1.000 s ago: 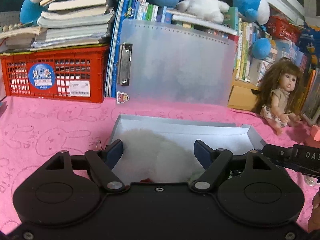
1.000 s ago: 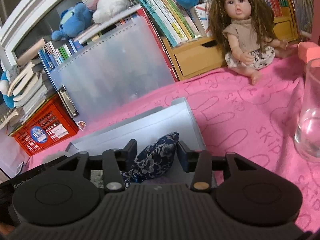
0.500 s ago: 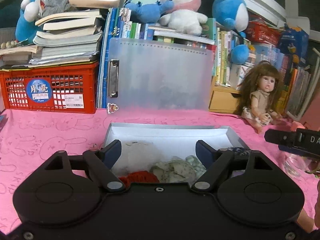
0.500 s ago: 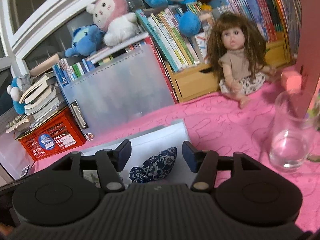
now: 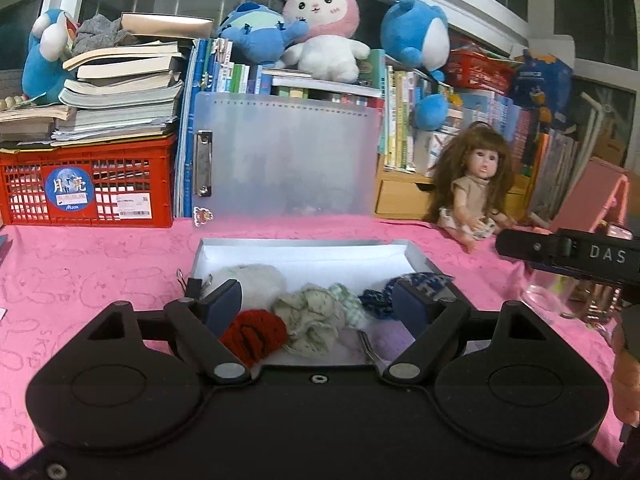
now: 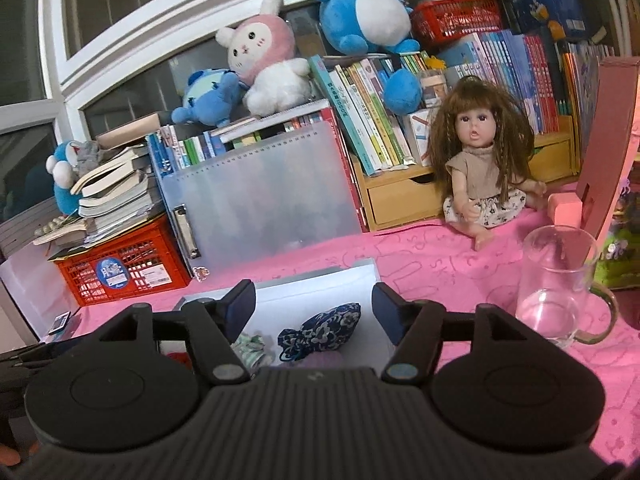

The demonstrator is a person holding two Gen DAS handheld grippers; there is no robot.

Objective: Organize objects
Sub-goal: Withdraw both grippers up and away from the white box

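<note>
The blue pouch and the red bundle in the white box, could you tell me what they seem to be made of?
Blue pouch: apparently woven cloth, matt, with a white floral print and soft creases. Red bundle: probably knitted or crocheted yarn, with fuzzy, ribbed loops. White box: likely smooth cardboard.

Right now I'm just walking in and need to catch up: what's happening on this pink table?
A person is sorting small soft items into a shallow white box. A fluffy white ball, red knitted piece, pale green cloth and blue floral pouch lie inside. The left claw and right claw hang above with jaws just opened, holding nothing.
</note>
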